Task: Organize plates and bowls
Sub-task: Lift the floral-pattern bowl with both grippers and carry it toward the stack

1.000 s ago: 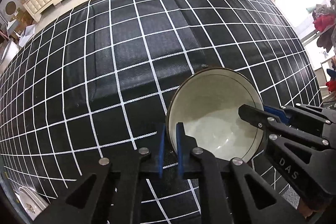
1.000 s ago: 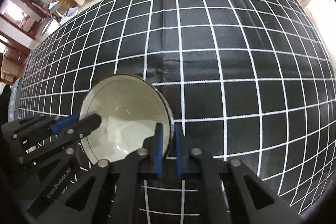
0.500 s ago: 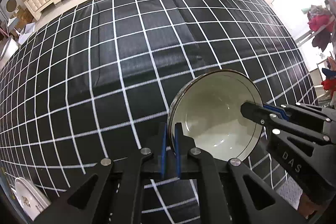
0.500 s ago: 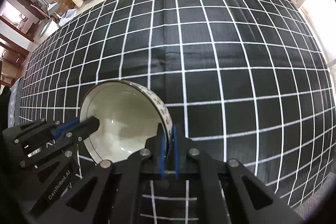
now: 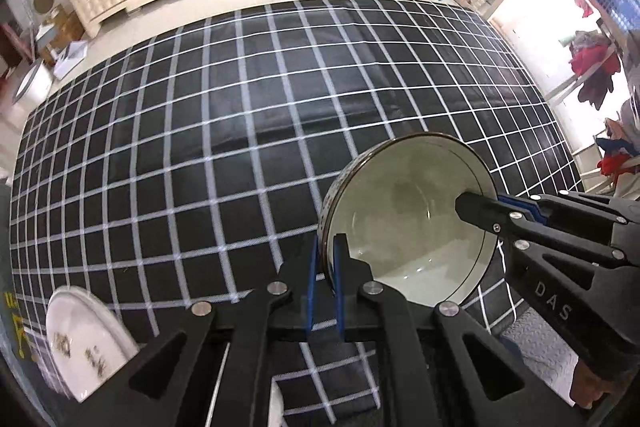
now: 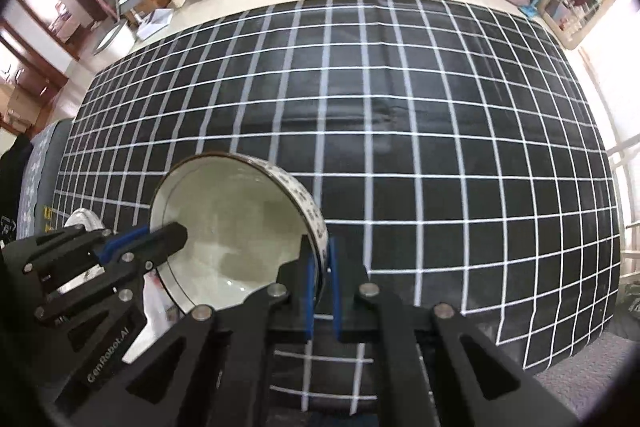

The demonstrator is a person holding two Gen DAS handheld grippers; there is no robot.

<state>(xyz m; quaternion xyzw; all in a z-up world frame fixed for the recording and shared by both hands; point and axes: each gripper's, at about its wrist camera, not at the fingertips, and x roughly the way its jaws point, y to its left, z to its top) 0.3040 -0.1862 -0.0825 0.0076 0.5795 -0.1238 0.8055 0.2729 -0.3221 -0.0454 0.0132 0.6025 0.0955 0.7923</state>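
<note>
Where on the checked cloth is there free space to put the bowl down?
The checked cloth is bare from the bowl out to its far edge. It is crowded only at the near left corner, by the white plate. Both grippers, left and right, pinch the bowl's rim.

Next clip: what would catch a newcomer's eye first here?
A white bowl sits low in both views, pinched at opposite rims by the left gripper and the right gripper, above a table covered in a black cloth with white grid lines. A white plate peeks in at the left view's bottom-left corner.
</note>
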